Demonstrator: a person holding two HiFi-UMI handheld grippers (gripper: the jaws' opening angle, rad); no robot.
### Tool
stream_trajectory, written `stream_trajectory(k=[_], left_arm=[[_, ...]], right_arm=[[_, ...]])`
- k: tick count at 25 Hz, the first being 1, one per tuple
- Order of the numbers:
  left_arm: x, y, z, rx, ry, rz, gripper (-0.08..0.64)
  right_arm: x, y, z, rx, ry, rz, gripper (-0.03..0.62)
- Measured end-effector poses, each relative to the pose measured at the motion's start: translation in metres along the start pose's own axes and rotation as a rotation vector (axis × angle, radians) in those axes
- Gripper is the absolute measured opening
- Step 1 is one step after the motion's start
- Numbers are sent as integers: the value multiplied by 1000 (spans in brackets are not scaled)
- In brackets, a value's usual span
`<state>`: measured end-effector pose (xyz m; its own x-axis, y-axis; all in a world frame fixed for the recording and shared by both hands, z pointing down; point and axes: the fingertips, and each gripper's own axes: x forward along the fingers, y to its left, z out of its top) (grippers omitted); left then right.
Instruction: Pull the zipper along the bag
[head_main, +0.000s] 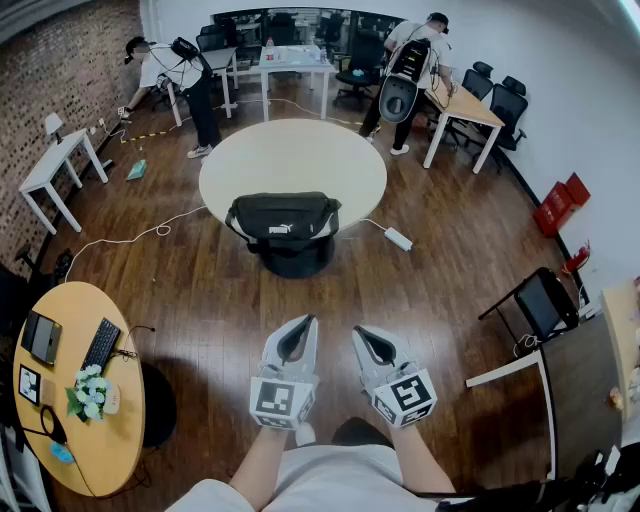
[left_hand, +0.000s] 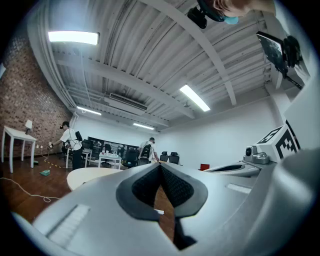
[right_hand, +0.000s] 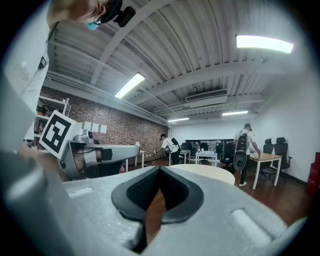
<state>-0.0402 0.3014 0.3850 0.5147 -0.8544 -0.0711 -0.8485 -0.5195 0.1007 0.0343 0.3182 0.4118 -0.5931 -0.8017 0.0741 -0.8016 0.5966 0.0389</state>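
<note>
A black bag (head_main: 284, 218) lies at the near edge of a round cream table (head_main: 300, 155), its zipper too small to make out. My left gripper (head_main: 303, 322) and right gripper (head_main: 360, 332) hover side by side over the wooden floor, close to my body and well short of the bag. The left gripper view has its jaws (left_hand: 160, 166) meeting at the tips with nothing between them. In the right gripper view the jaws (right_hand: 159, 169) are also shut and empty. Only the table's top (left_hand: 92, 175) shows past them; the bag is hidden.
A small round wooden table (head_main: 75, 400) with a keyboard and flowers stands at my left. A black chair (head_main: 540, 300) is at the right. A power strip (head_main: 398, 238) and white cables lie on the floor. Two people work at desks at the back.
</note>
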Motion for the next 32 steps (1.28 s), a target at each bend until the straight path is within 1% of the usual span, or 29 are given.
stream_trajectory(k=[4, 8, 10, 12, 14, 16, 18, 21, 23, 25, 28, 32], left_arm=[[50, 27, -9, 22, 2, 36, 17], [114, 68, -15, 35, -1, 64, 17], [152, 82, -13, 41, -19, 68, 17], [189, 86, -7, 66, -29, 65, 17], [220, 91, -2, 82, -35, 69, 17], [242, 104, -4, 97, -31, 96, 17], [258, 122, -11, 105, -10, 126, 17], [275, 151, -27, 74, 32, 156, 17], [292, 172, -34, 52, 39, 140, 17], [319, 189, -39, 35, 37, 92, 17], [369, 216, -44, 30, 47, 19, 17], [420, 255, -52, 29, 93, -75, 17]], right_arm=[[50, -41, -3, -2, -4, 25, -9], [113, -88, -4, 10, -25, 51, -9], [145, -114, -6, 45, -10, 97, -9], [170, -142, -7, 82, 2, 136, -9], [191, -171, -9, 98, 8, 144, -9], [212, -197, -14, 109, 13, 144, -9], [234, -217, -22, 128, 22, 139, -9], [265, -229, -37, 159, 60, 152, -9], [288, -230, -45, 150, 76, 164, -9], [314, -240, -50, 147, 80, 149, -9], [355, -273, -60, 153, 102, 75, -9], [398, -313, -64, 157, 133, -43, -9]])
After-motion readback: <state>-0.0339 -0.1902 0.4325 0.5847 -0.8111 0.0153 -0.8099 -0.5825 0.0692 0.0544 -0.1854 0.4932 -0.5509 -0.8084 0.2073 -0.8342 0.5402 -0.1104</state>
